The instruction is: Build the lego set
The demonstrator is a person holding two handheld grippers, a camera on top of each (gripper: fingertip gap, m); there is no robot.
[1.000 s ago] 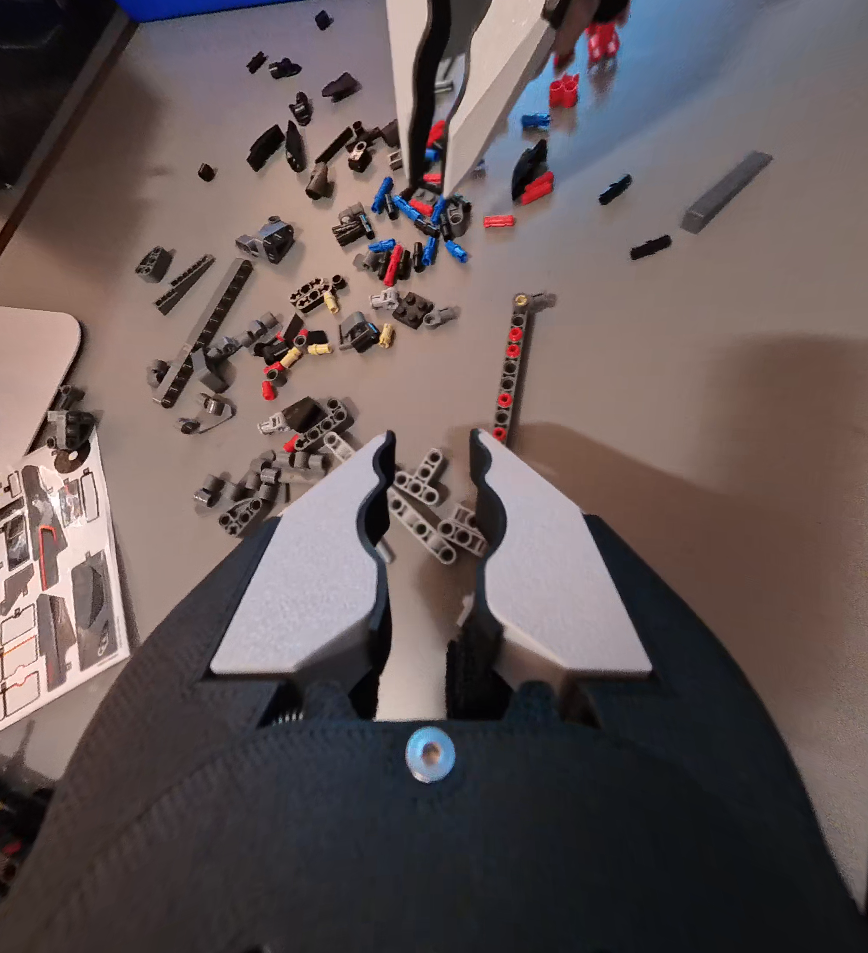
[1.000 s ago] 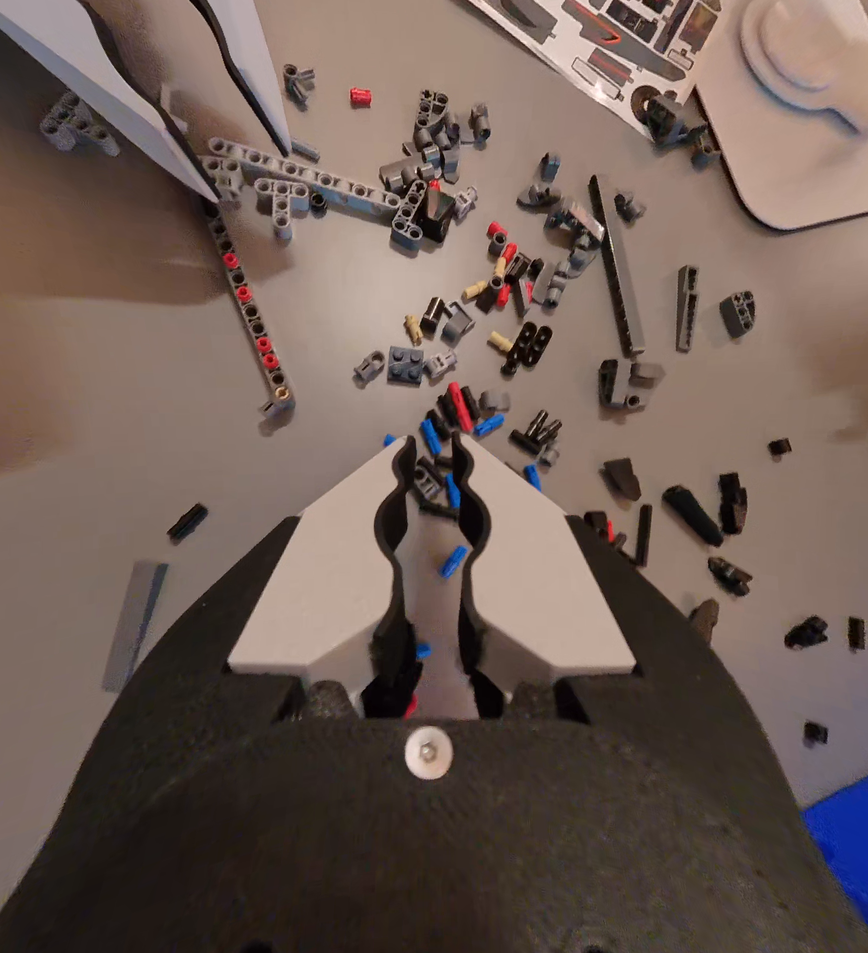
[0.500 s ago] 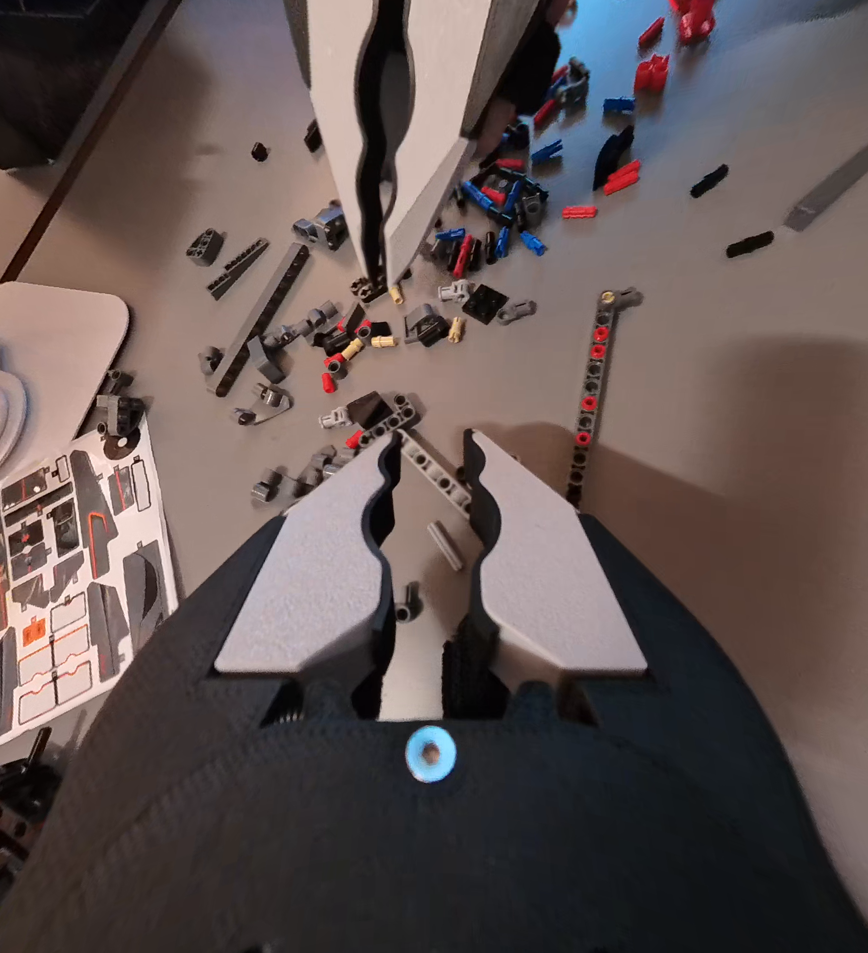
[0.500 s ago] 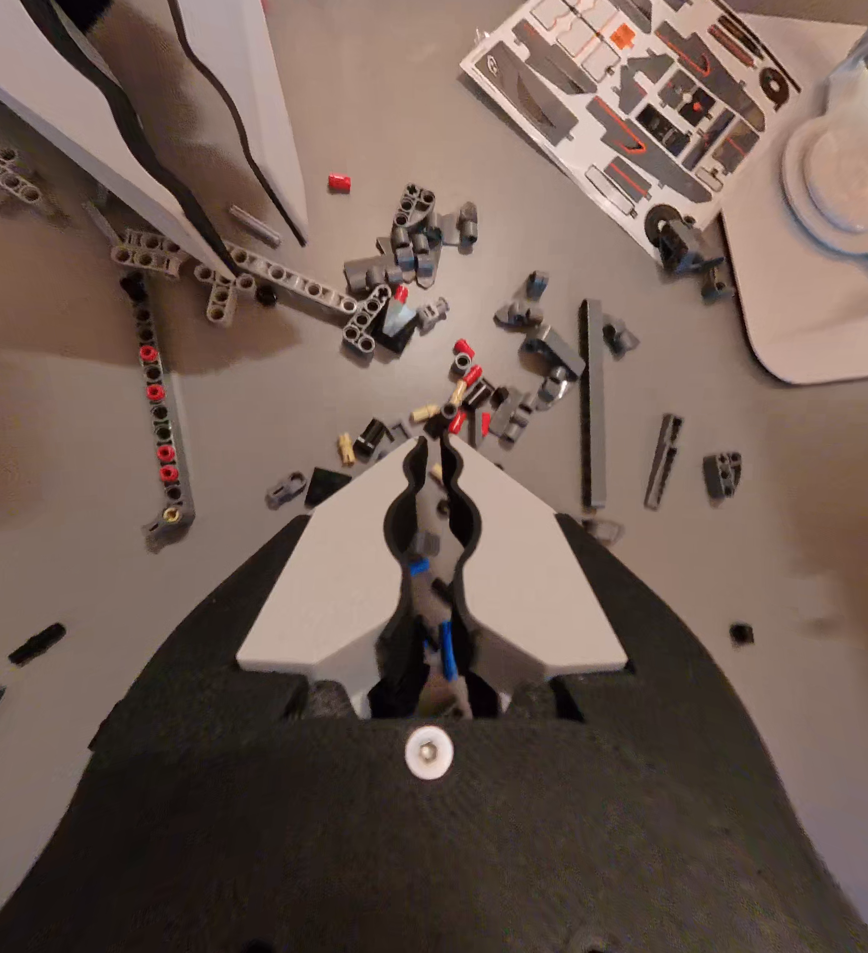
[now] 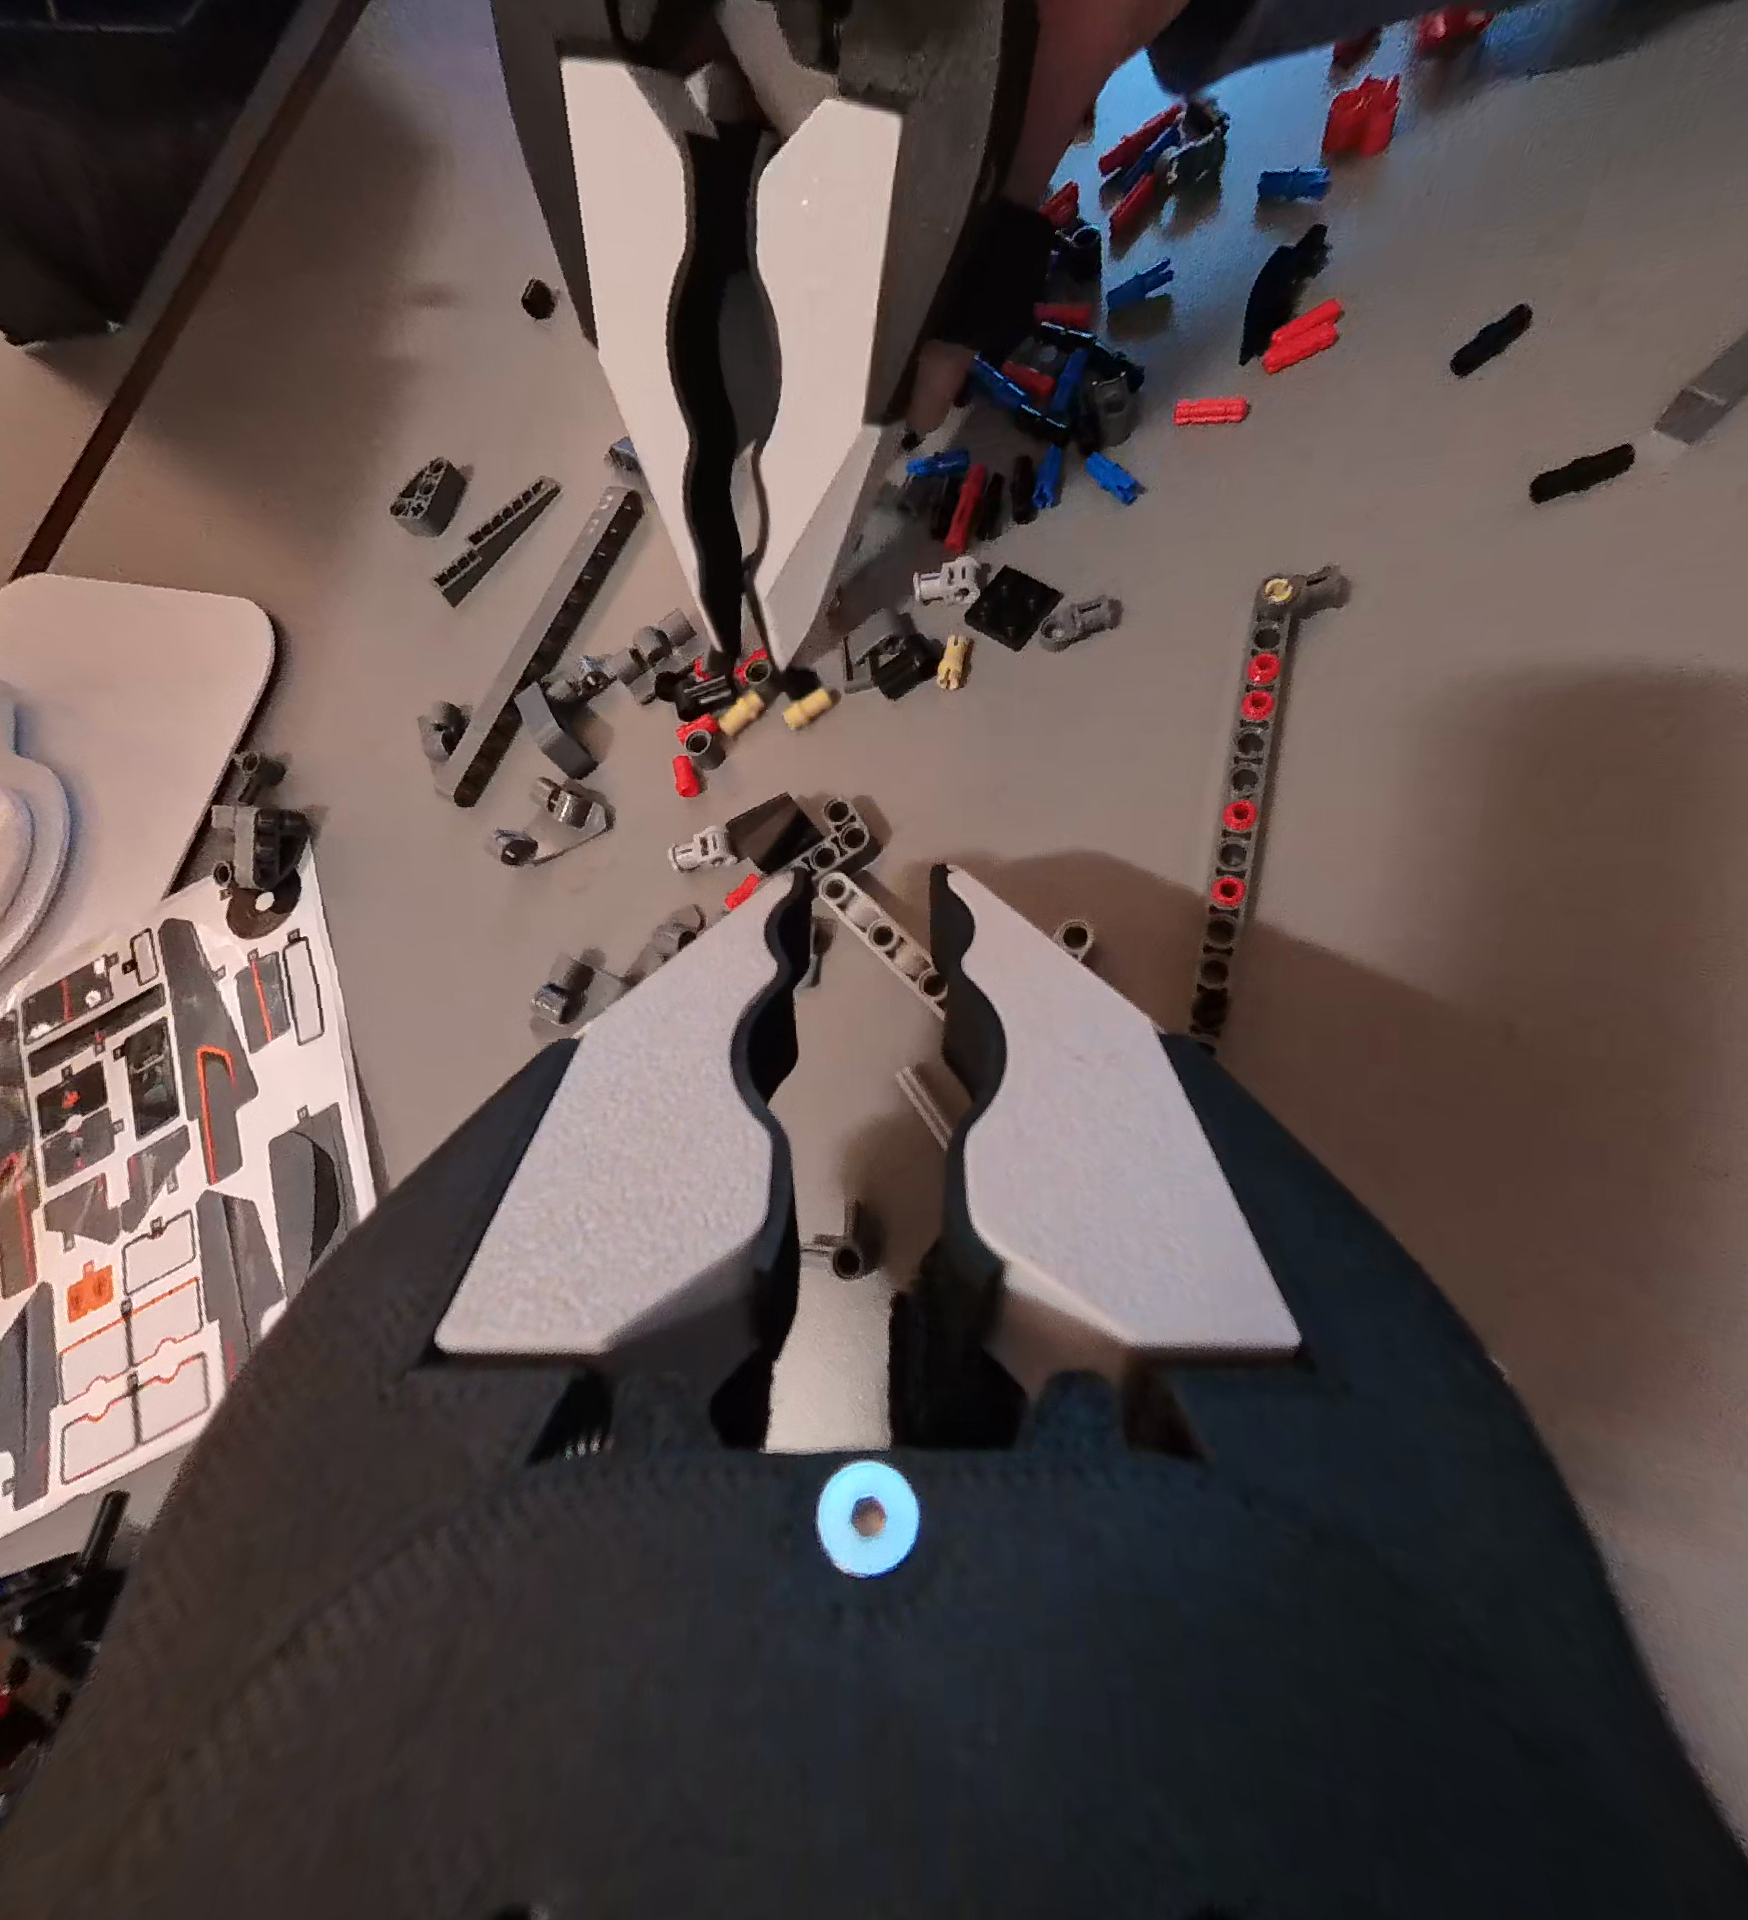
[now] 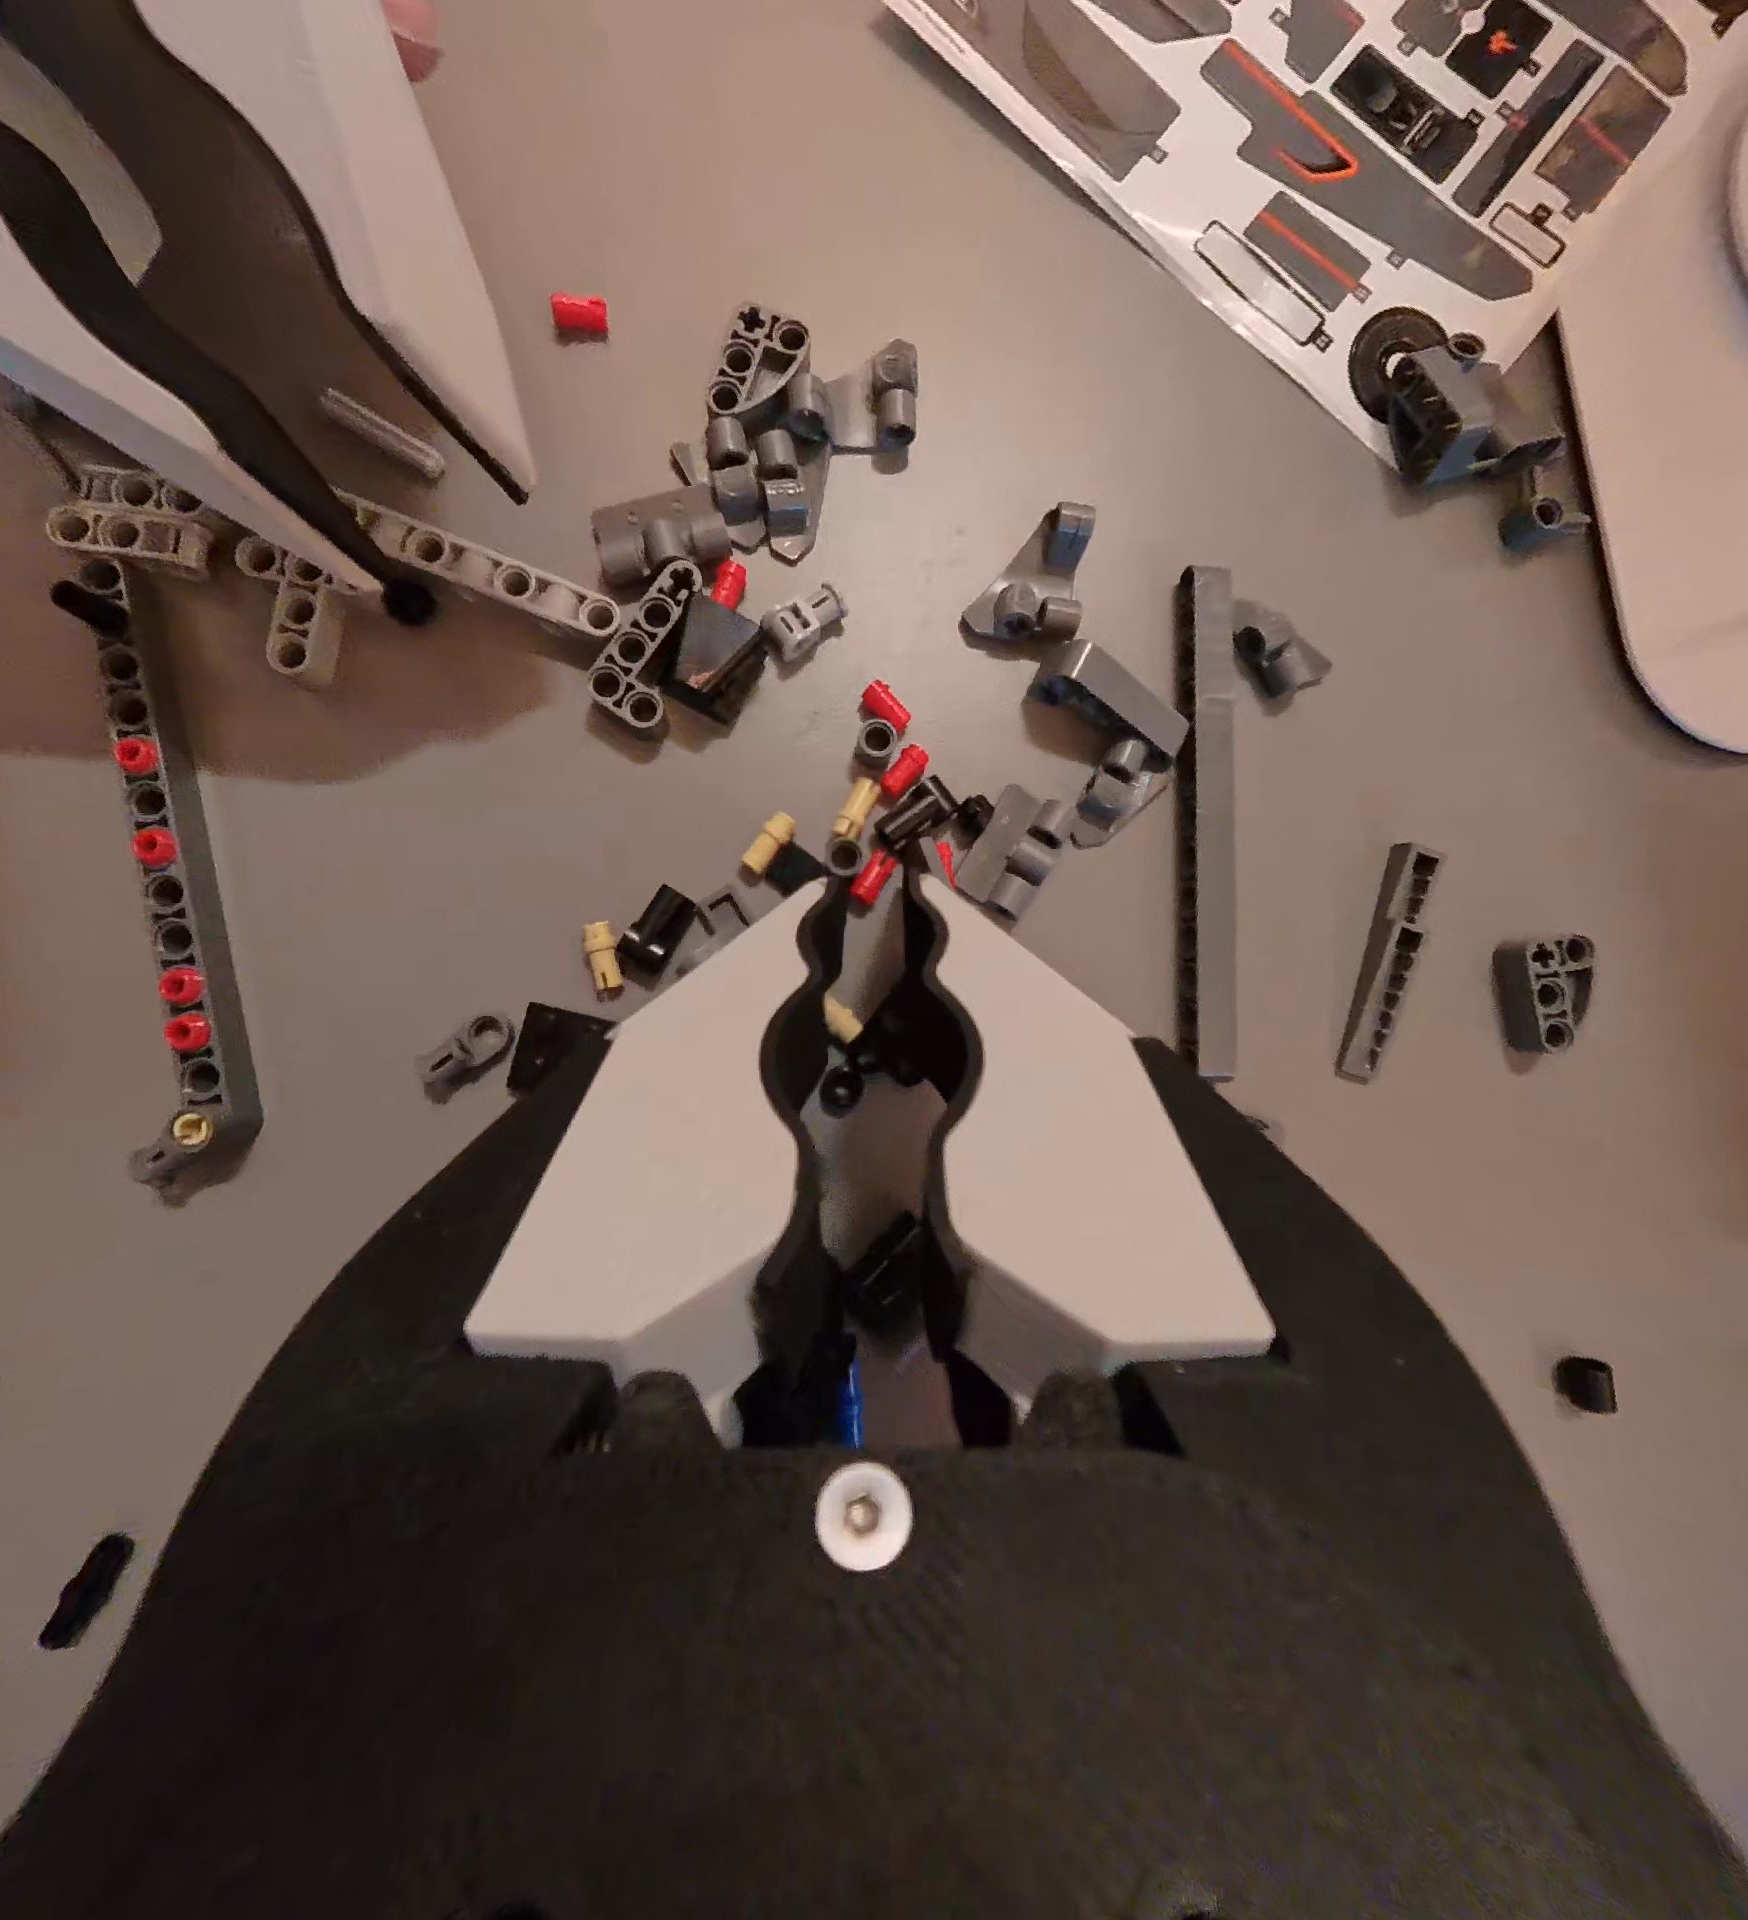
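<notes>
Pins are what this moment turns on. The right gripper has its nose down in the small scatter of loose lego pieces in the middle of the grey surface. A short red pin lies right at the mouth of its fingers. The pin's long axis runs nearly in line with the fingers, slanting a little to the right, so a squeeze would fall across its width. Those fingers are drawn in to a narrow slit. From where I stand I can't tell whether the pin is pinched or only lying between the tips. A tan pin lies just to the left, and a black one just beyond.

The left gripper is farther from that cluster. It hangs over a light grey beam with its fingers partly apart and nothing between them. The long dark beam studded with red pins lies off to its right, untouched. My guess is that the right hand makes the pick.

Half a second ago the right gripper sat a little short of these red and tan pins. A second ago it was over the blue ones. It has since travelled forward across the scatter and its fingers have narrowed. The left gripper's gap looks much the same as it did then.
</notes>
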